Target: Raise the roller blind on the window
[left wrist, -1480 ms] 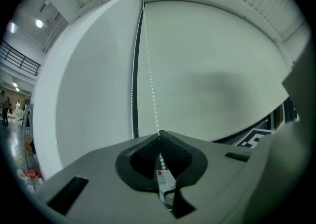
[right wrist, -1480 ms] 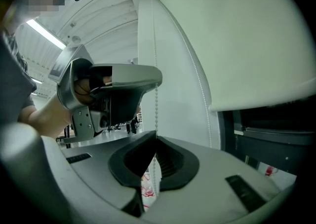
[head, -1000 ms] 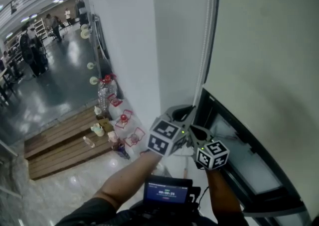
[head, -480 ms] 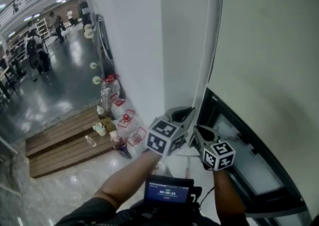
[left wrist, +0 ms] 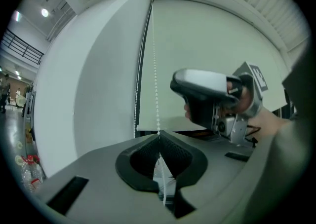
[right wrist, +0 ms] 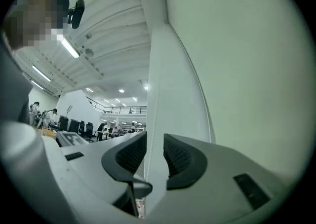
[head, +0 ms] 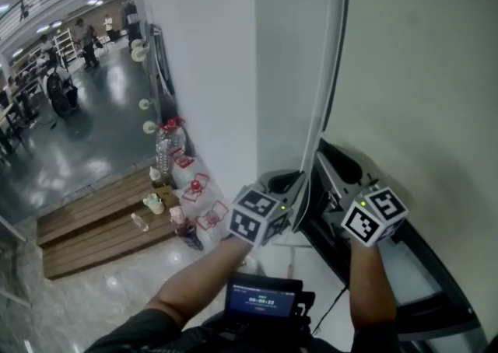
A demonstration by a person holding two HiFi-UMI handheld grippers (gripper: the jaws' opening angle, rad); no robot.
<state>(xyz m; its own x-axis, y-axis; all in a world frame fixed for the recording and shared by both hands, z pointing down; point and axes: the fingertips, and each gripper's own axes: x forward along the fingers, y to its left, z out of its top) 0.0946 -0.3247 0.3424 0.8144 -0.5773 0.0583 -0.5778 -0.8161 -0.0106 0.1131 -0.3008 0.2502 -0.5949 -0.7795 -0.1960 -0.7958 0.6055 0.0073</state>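
A: Head view?
B: The left gripper (head: 292,186) is clamped on the bead chain (head: 322,95), which hangs along the left edge of the roller blind (head: 420,64). The right gripper (head: 333,163) is just beside it and higher, near the chain. The dark window frame (head: 424,266) shows below the blind's bottom edge. A water bottle (head: 165,148) and a wooden platform (head: 93,227) are on the floor at left, well apart.

A: Left gripper view?
B: Pads are together, with the chain pinched at their tips and running straight up. The right gripper crosses in front of the blind, at right.

A: Right gripper view?
B: The jaws are wide apart and have just been opening. No chain shows between them, only the white pillar (right wrist: 157,60) through the gap. The blind fills the right side.
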